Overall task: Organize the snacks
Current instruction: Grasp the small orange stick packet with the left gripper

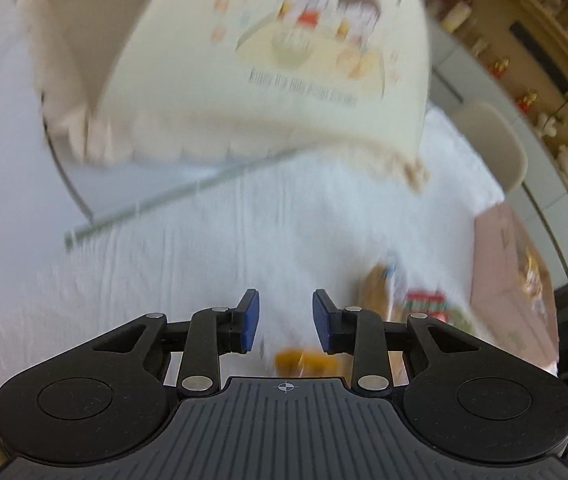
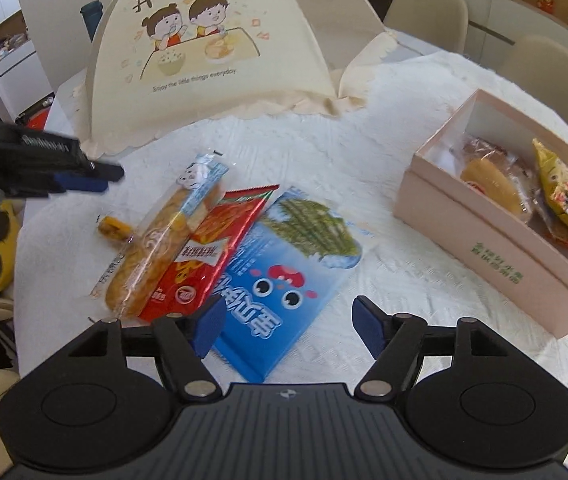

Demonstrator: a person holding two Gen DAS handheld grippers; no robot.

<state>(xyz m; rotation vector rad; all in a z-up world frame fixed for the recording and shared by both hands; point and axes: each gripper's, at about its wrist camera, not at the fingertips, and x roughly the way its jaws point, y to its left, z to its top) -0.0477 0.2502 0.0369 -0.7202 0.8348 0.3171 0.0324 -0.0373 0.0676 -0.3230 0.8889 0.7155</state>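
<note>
In the right wrist view a blue snack bag [image 2: 284, 276], a red snack bag [image 2: 212, 248], a clear bread pack [image 2: 164, 236] and a small orange snack [image 2: 114, 229] lie together on the white tablecloth. A pink box [image 2: 495, 248] at the right holds a bread roll [image 2: 491, 186] and a yellow packet [image 2: 561, 192]. My right gripper [image 2: 287, 324] is open and empty, just above the near end of the blue bag. My left gripper [image 2: 84, 178] hovers at the left, beyond the small orange snack. In the blurred left wrist view my left gripper [image 1: 285, 318] is open and empty above the cloth.
A cream food cover [image 2: 208, 52] with a cartoon print stands at the back of the table; it also fills the top of the left wrist view [image 1: 268, 60]. Beige chairs [image 2: 427, 12] stand behind the table. The pink box shows at the right of the left wrist view [image 1: 511, 280].
</note>
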